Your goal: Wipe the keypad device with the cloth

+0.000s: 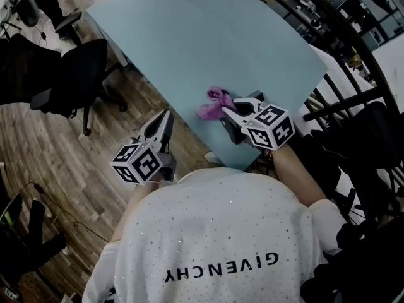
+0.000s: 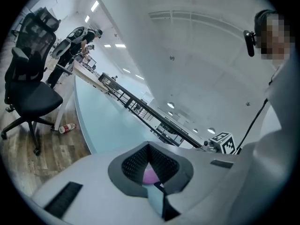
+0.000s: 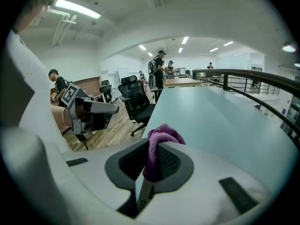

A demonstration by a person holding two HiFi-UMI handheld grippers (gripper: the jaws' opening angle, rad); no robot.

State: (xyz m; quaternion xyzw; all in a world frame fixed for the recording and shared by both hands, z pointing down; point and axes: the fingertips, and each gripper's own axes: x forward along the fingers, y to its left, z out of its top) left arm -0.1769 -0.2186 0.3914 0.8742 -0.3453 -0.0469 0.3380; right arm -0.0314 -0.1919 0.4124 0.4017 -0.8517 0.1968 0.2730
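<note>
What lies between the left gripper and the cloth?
Only a bare strip of table, seen in the head view, from the left gripper to the cloth pinched in the right gripper.

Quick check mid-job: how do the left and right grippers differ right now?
The right gripper is shut on the purple cloth; the left gripper has its jaws together on nothing. The right gripper sits over the table's near edge; the left gripper hangs off the table, above the wood floor. Both point forward.
</note>
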